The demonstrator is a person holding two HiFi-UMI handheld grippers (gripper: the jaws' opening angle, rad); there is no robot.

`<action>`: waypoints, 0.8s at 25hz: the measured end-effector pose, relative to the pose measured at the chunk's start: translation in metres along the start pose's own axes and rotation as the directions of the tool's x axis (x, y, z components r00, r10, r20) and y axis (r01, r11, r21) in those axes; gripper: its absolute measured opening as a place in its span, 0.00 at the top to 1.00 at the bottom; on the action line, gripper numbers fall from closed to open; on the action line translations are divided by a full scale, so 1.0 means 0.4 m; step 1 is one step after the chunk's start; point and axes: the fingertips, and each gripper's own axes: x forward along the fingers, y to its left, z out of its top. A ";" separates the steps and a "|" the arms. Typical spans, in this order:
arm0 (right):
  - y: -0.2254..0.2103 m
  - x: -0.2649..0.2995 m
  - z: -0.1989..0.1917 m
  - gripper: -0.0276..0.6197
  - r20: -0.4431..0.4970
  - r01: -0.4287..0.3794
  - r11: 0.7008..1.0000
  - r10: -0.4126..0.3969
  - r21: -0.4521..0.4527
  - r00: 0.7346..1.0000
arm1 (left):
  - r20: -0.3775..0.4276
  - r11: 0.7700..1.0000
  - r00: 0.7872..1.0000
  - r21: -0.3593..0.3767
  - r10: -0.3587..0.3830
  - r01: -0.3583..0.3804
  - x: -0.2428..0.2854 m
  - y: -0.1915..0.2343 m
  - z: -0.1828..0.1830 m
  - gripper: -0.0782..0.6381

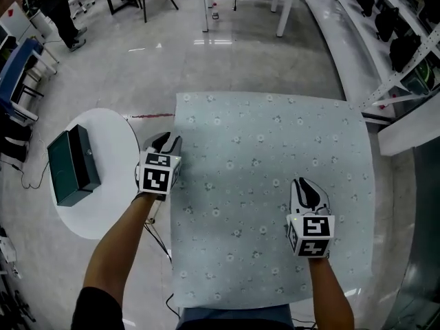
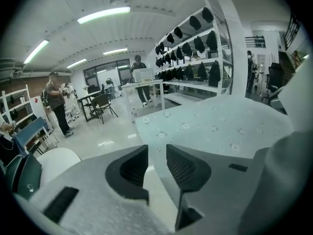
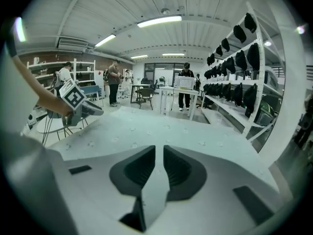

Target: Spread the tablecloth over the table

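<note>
Pale-green floral tablecloth (image 1: 275, 150) flat, smooth; left gripper (image 1: 168, 141), right gripper (image 1: 307, 185) both narrowly apart, empty.

Bright ceiling strip lights (image 2: 103, 14) lit the room evenly. Glare shone on the floor (image 1: 213, 42); both gripper views bulged, with dark corners.

Both forearms reach forward and down. The left gripper (image 1: 167, 143) holds its fingers slightly apart; the right gripper (image 1: 306, 183) shows a narrower gap.
</note>
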 end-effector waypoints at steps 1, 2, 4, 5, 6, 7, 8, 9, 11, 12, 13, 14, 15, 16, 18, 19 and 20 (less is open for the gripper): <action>0.002 -0.010 0.009 0.87 0.006 -0.005 1.000 0.005 0.008 1.000 | 0.014 1.000 1.000 -0.001 -0.004 0.004 -0.019 -0.008 0.010 0.71; 0.004 -0.020 0.017 0.86 0.012 -0.011 1.000 0.011 0.015 1.000 | 0.030 1.000 1.000 -0.008 -0.007 0.007 -0.040 -0.016 0.022 0.71; 0.005 -0.041 0.032 0.84 0.016 -0.024 0.999 0.024 0.028 1.000 | 0.064 1.000 0.998 -0.023 -0.011 0.013 -0.087 -0.034 0.050 0.70; 0.004 -0.053 0.037 0.83 0.017 -0.029 0.999 0.028 0.034 0.999 | 0.082 0.999 0.997 -0.029 -0.013 0.016 -0.112 -0.045 0.065 0.70; 0.001 -0.065 0.041 0.83 0.019 -0.031 0.999 0.031 0.039 0.999 | 0.101 0.999 0.995 -0.033 -0.016 0.019 -0.135 -0.057 0.080 0.70; -0.003 -0.079 0.045 0.82 0.022 -0.032 0.999 0.031 0.042 0.999 | 0.119 0.999 0.993 -0.035 -0.018 0.022 -0.159 -0.069 0.094 0.69; -0.007 -0.092 0.047 0.82 0.027 -0.032 0.999 0.031 0.043 0.999 | 0.136 0.999 0.991 -0.037 -0.019 0.024 -0.182 -0.082 0.105 0.69; -0.011 -0.105 0.050 0.82 0.031 -0.033 0.999 0.032 0.043 0.999 | 0.151 0.999 0.988 -0.036 -0.018 0.024 -0.204 -0.094 0.115 0.69; -0.017 -0.130 0.054 0.81 0.042 -0.042 0.998 0.040 0.046 0.998 | 0.174 0.999 0.985 -0.031 -0.016 0.022 -0.248 -0.121 0.128 0.68; -0.019 -0.143 0.054 0.80 0.048 -0.050 0.998 0.048 0.047 0.998 | 0.181 0.999 0.983 -0.031 -0.014 0.020 -0.270 -0.135 0.131 0.67; -0.020 -0.158 0.052 0.79 0.053 -0.059 0.997 0.056 0.047 0.997 | 0.188 0.999 0.982 -0.034 -0.010 0.017 -0.294 -0.147 0.132 0.66; -0.022 -0.174 0.049 0.79 0.059 -0.067 0.997 0.064 0.047 0.996 | 0.197 0.999 0.980 -0.040 -0.003 0.011 -0.318 -0.160 0.133 0.66; -0.026 -0.193 0.043 0.78 0.064 -0.074 0.996 0.071 0.046 0.995 | 0.208 0.999 0.978 -0.048 0.005 0.005 -0.344 -0.175 0.135 0.65; -0.030 -0.213 0.036 0.77 0.069 -0.082 0.996 0.078 0.046 0.995 | 0.220 0.999 0.975 -0.054 0.015 -0.003 -0.370 -0.191 0.137 0.65; -0.041 -0.253 0.019 0.76 0.080 -0.098 0.994 0.094 0.044 0.992 | 0.233 0.998 0.972 -0.063 0.032 -0.017 -0.422 -0.227 0.131 0.64; -0.046 -0.275 0.008 0.75 0.086 -0.107 0.993 0.103 0.044 0.991 | 0.232 0.998 0.972 -0.066 0.039 -0.024 -0.447 -0.246 0.120 0.64; -0.050 -0.297 -0.004 0.75 0.092 -0.118 0.992 0.113 0.044 0.989 | 0.230 0.997 0.972 -0.069 0.047 -0.032 -0.473 -0.266 0.108 0.64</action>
